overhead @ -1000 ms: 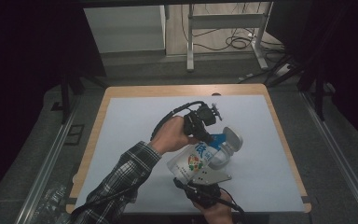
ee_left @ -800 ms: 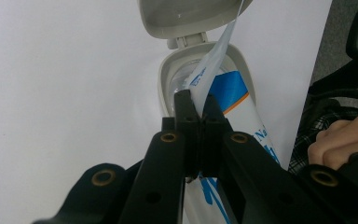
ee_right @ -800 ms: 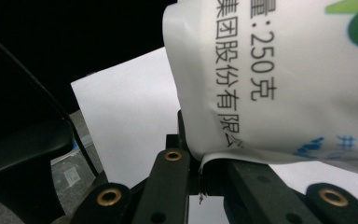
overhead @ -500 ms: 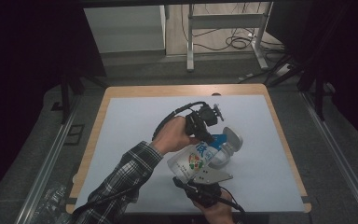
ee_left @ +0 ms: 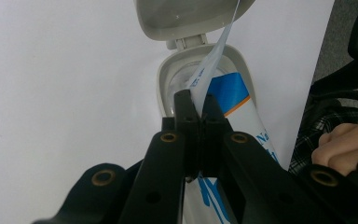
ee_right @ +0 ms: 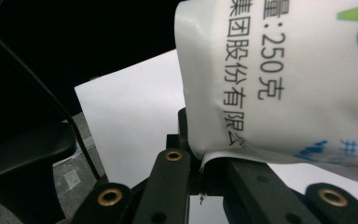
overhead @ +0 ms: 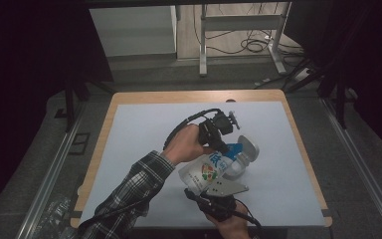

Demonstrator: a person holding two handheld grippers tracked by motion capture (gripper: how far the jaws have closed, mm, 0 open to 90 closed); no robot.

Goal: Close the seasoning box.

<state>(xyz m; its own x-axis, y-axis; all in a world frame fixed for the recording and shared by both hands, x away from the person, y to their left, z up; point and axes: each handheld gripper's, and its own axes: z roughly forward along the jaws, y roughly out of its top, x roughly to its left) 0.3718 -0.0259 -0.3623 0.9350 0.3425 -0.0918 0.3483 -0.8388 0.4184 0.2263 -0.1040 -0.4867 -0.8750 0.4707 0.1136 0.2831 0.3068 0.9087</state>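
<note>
So right now I'm mid-refill, or that's my read: the soft pouch (overhead: 208, 172) is tipped over the open container (overhead: 238, 162), both near the middle of the worktop (overhead: 129, 149), toward my edge of it. My left gripper (ee_left: 196, 105) has its jaws pressed together on the pouch's top edge, a thin flat film strip that runs up between the tips, right above the container's mouth. My right gripper (ee_right: 200, 161) is pinching the bottom seam of the same pouch, jaws closed tight on the crimped edge, so the bag hangs stretched between my two hands. From the high view the left gripper (overhead: 218, 130) sits at the far end and the right gripper (overhead: 214, 199) at the near end, pouch slanting down toward the tub. The pouch is glossy white plastic with blue and green print and black lettering, floppy and wrinkly. The container looks like hard pale grey plastic, oval-mouthed, with a hinged lid (ee_left: 186, 16) flipped back and a blue-and-orange label on its side. Worktop cover is plain matte white with a wood border. Next move, I reckon, is lifting the bottom end higher while keeping the top aimed into the mouth, slowly, since that film could slip or fold and dump stuff beside the tub.
</note>
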